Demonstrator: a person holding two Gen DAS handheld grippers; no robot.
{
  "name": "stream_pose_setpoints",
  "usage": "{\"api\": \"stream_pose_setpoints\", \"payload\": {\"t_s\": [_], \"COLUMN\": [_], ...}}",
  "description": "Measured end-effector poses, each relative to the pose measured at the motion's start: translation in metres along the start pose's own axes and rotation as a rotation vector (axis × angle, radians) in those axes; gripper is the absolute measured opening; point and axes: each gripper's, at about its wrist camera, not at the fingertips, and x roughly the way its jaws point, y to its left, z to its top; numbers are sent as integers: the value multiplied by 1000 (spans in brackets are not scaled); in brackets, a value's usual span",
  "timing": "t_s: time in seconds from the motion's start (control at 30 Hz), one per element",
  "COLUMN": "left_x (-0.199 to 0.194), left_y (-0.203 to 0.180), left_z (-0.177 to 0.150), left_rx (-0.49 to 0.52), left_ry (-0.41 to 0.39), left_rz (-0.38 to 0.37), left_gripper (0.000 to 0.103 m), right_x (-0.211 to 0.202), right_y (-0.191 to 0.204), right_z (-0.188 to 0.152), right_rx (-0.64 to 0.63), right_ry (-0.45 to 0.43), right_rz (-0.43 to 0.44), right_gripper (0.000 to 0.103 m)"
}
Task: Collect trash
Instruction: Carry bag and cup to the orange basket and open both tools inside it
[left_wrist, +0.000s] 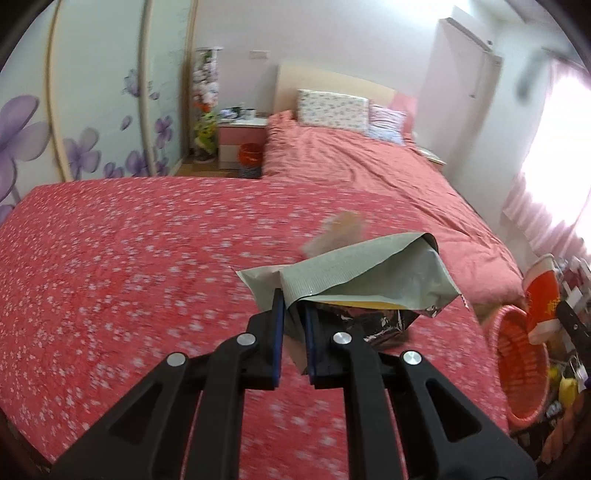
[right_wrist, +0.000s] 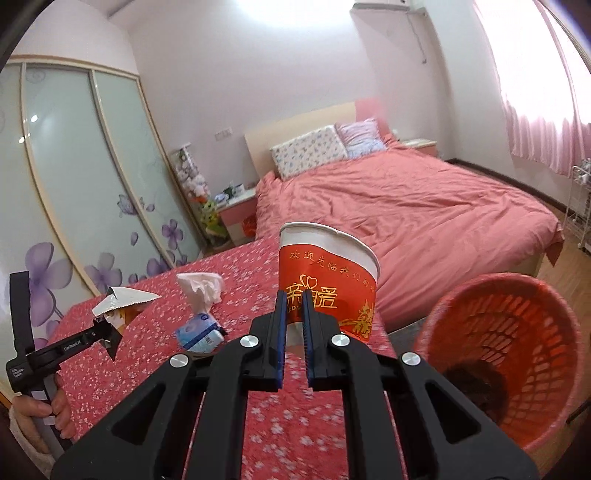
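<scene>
Red/white paper cup (right_wrist: 328, 284): clamped at lower wall betw. pads of right gripper (right_wrist: 294, 325); upright, slight tilt, held above table's right edge, just left of basket.
Basket (right_wrist: 517, 354): red plastic lattice, off table's right edge, mouth tipped toward cam; dark stuff at bottom, can't ID.
Foil snack bag (left_wrist: 369, 288): silver-grey, torn open, yellow inside; left gripper (left_wrist: 294, 325) closed on its edge, lifted over table w/ floral red cloth (left_wrist: 129, 277).
Tissue (right_wrist: 203, 288): crumpled, white, mid-table toward far edge.
Tissue pack (right_wrist: 199, 334): blue/white, lying just nearer than tissue.
Bed (right_wrist: 424, 206): pink cover, beyond table's far edge.
</scene>
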Motion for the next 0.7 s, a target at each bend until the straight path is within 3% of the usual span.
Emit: {"api": "stream_pose_setpoints", "payload": {"t_s": [0.4, 0.7], "left_x": [-19, 4], "left_y": [-145, -238], "left_z": [-41, -74], "left_rx": [160, 247], "left_ry": [50, 132], "left_rz": [-269, -386], "left_gripper": [11, 11], "right_x": [-53, -54], "right_y": [-76, -125], "right_z": [-7, -13], "right_rx": [54, 141], "right_ry": [-114, -124], "right_rz": [-149, -209], "right_gripper": [8, 8]}}
